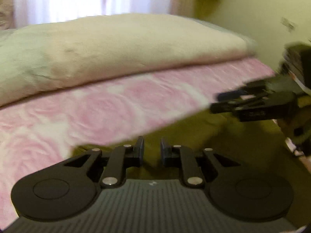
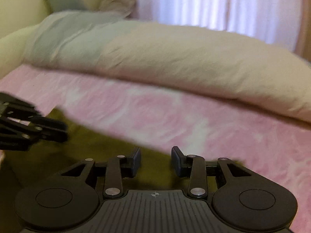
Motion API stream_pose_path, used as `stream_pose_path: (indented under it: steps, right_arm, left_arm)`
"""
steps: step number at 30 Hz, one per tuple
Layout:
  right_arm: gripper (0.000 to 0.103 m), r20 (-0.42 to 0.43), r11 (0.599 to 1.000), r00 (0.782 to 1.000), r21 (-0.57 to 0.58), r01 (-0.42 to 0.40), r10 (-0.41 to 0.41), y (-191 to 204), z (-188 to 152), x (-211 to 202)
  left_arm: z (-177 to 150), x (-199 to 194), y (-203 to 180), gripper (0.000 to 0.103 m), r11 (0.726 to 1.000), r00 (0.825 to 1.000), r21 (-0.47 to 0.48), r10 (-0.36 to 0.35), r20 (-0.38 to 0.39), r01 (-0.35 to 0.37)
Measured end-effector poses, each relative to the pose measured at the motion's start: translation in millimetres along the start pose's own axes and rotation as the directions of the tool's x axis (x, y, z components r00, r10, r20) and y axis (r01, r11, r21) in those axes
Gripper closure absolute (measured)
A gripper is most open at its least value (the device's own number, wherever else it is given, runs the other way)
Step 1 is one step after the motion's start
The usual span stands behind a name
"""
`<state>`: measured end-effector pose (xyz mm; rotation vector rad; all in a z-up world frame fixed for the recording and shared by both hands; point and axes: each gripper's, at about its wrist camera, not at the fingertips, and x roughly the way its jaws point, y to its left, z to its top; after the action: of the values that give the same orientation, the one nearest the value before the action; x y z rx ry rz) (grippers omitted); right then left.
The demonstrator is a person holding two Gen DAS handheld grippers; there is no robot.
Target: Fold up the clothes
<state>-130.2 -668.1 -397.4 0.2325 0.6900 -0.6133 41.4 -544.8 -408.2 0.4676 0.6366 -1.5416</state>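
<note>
We see open pink sheet (image 2: pixel 175 114) ahead of both claws; the rolled cream duvet (image 2: pixel 184 58) blocks the far side.

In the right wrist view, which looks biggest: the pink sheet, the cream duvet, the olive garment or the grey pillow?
1. Pink sheet and cream duvet: too alike to rank.
2. Olive garment, partly hidden.
3. Grey pillow, though farthest away.

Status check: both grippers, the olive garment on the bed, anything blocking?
Left gripper open, empty. Right gripper open, empty. Olive garment flat on pink sheet, ungripped. Cream duvet behind, not blocking.
</note>
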Motion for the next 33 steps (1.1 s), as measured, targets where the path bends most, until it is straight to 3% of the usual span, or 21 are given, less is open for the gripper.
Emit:
stream_pose_path:
  steps: [4,8,11,17,21,24,26,28,30,33]
  right_arm:
    - [0.066,-0.055,0.990,0.996,0.116,0.076,-0.070,-32.4,-12.0,11.9]
    - [0.066,-0.090,0.987,0.993,0.131,0.093,-0.081,-42.8,-24.4,4.4]
    - [0.066,-0.046,0.981,0.993,0.158,0.115,-0.109,-37.0,-18.5,-24.6]
    - [0.066,-0.072,0.956,0.993,0.270,0.115,-0.099,-20.4,-47.6,-97.6]
    - [0.066,-0.164,0.942,0.986,0.324,0.086,-0.033,-4.6,-90.8,-149.4]
    - [0.066,-0.281,0.948,0.960,0.304,0.095,-0.006,9.3,-128.5,-177.8]
    - [0.066,-0.333,0.968,0.943,0.231,0.096,-0.014,22.7,-151.8,-196.8]
    - [0.066,-0.380,0.982,0.925,0.167,0.090,-0.020,35.2,-173.7,-217.7]
    - [0.066,-0.423,0.979,0.906,0.179,0.097,-0.012,40.6,-192.1,-240.1]
    - [0.066,-0.487,0.969,0.873,0.216,0.117,0.003,46.9,-217.3,-274.8]
  left_arm:
    - [-4.8,13.5,29.9,0.088,0.986,0.988,-0.098,0.125,-0.093,-0.134]
    - [-11.4,2.2,38.9,0.086,0.977,0.990,-0.166,0.127,-0.069,-0.136]
    - [-11.1,-25.5,31.6,0.085,0.968,0.988,-0.206,0.151,0.010,-0.146]
    - [-38.5,-82.2,-10.4,0.086,0.967,0.997,-0.242,0.079,-0.015,-0.080]
    - [-88.5,-124.4,-39.3,0.086,0.962,0.991,-0.268,0.023,-0.129,-0.057]
    - [-130.5,-153.2,-59.4,0.086,0.959,0.973,-0.276,-0.010,-0.231,-0.056]
    - [-157.1,-171.5,-69.8,0.086,0.962,0.956,-0.261,-0.005,-0.294,-0.075]
    - [-174.9,-194.4,-73.7,0.086,0.947,0.951,-0.302,0.010,-0.310,-0.109]
    - [-192.2,-217.3,-78.3,0.089,0.931,0.943,-0.336,0.024,-0.331,-0.142]
    - [-214.1,-250.2,-91.8,0.092,0.927,0.917,-0.335,0.024,-0.398,-0.170]
